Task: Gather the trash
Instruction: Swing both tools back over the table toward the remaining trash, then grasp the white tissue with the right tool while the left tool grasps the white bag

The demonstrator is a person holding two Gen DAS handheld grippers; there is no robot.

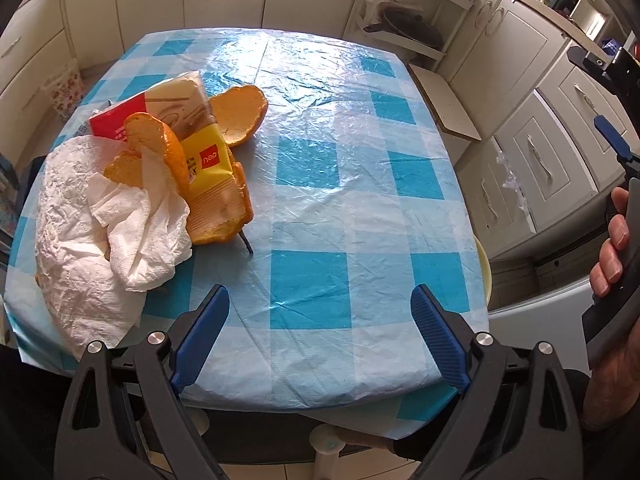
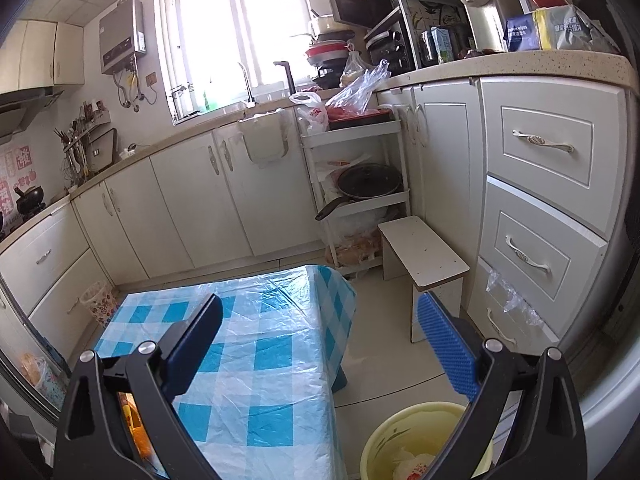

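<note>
A pile of trash lies on the left of the checkered table (image 1: 340, 184): crumpled white tissue (image 1: 100, 224), orange peels (image 1: 240, 114), and a yellow and red snack wrapper (image 1: 200, 148). My left gripper (image 1: 320, 328) is open and empty over the table's near edge, right of the pile. My right gripper (image 2: 320, 340) is open and empty, held off the table's right side above a yellow bin (image 2: 400, 428) that holds some trash. The right gripper also shows at the right edge of the left wrist view (image 1: 616, 148).
A white stool (image 2: 424, 256) stands right of the table. A white shelf cart (image 2: 360, 196) with a pan stands behind it. Cabinets and drawers (image 2: 548, 200) line the walls. A floral basket (image 2: 98, 304) sits on the floor at the far left.
</note>
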